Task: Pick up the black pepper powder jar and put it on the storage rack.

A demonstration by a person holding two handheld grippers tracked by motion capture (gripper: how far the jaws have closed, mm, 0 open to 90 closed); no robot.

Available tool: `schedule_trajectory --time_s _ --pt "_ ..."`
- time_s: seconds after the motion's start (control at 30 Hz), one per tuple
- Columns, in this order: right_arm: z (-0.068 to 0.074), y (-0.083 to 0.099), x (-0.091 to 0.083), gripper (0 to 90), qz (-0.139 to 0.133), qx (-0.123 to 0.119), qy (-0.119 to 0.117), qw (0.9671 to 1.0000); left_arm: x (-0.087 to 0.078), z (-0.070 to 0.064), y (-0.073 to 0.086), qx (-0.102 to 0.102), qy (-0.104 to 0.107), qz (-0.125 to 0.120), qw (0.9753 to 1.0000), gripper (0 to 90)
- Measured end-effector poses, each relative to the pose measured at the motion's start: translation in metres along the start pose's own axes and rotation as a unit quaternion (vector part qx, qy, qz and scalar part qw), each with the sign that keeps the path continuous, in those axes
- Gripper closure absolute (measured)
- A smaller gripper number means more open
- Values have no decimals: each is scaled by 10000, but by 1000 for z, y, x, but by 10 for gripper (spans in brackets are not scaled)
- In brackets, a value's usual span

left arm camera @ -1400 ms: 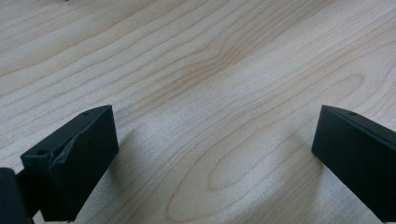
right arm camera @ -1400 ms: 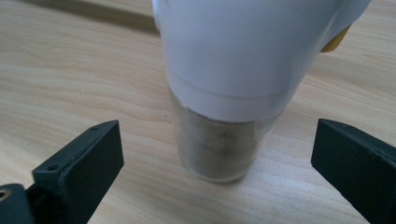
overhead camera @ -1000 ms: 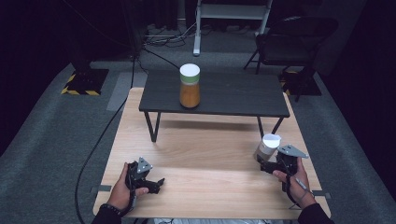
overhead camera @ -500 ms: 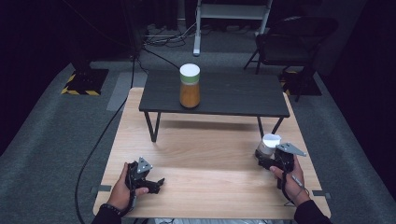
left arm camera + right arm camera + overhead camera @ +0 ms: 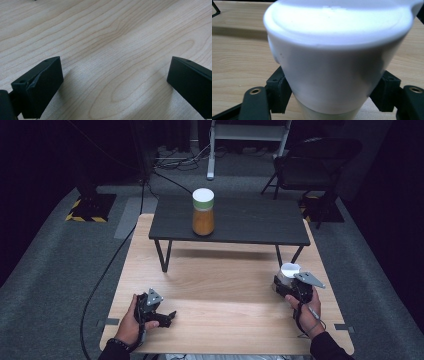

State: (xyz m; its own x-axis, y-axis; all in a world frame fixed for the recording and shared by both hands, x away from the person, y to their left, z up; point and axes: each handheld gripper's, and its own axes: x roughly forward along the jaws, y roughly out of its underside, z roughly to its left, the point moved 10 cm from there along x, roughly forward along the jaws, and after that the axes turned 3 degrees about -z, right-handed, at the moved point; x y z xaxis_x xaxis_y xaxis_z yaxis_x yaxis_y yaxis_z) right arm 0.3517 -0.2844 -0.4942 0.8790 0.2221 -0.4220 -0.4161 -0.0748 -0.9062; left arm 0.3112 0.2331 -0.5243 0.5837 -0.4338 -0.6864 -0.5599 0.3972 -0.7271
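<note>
Right gripper [image 5: 289, 286] has its jaws closed on the white cup [image 5: 332, 60]: in the right gripper view both black jaws press the cup's lower wall from either side, with the flared rim above them. Cup looks upright. In the high view it sits at the near right of the wooden table [image 5: 225, 285], low over the surface; can't tell whether its base is touching the wood or just off it. The person's right hand [image 5: 306, 312] comes in from the bottom edge behind the gripper.

Left gripper [image 5: 159, 316] is at the near left, resting on or just above the wood, jaws spread wide with nothing between them; its own view shows only bare wood grain between the two fingers [image 5: 40, 85]. Idle, well apart from the cup.

Farther out: a low black bench [image 5: 230, 222] stands across the far half of the table, with a jar [image 5: 203, 212] of orange-brown contents and a white lid upright on its left-centre part.

My read: grasp step is done, transport is next. Likely destination is the bench or near the jar, but that's a guess. Next move needs a clean vertical lift, keep the cup level, and clear the bench's front edge before going forward. Grip is low on a tapered wall, so slip upward is the risk; keep squeeze steady.
</note>
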Motion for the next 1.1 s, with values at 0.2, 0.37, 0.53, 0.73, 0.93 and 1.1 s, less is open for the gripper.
schedule_trajectory --time_s 0.2,0.37,0.53,0.73,0.93,1.1 --pt "-1 2 -1 300 -46 -11 11 10000 0 0 0 2 1 1 10000 4" --pt "-3 1 -4 301 -95 -54 4 9999 0 0 0 -1 0 0 10000 4" --pt "-1 -2 -10 301 -124 -165 -37 9998 0 0 0 -4 1 1 10000 4" --pt "0 -8 -18 301 -50 -282 -188 9994 0 0 0 1 0 1 10000 4" --pt "4 -16 -26 301 -73 -287 -258 9992 0 0 0 1 0 1 10000 4" --pt "6 -23 -32 302 -119 -273 -309 9991 0 0 0 5 1 3 10000 5"
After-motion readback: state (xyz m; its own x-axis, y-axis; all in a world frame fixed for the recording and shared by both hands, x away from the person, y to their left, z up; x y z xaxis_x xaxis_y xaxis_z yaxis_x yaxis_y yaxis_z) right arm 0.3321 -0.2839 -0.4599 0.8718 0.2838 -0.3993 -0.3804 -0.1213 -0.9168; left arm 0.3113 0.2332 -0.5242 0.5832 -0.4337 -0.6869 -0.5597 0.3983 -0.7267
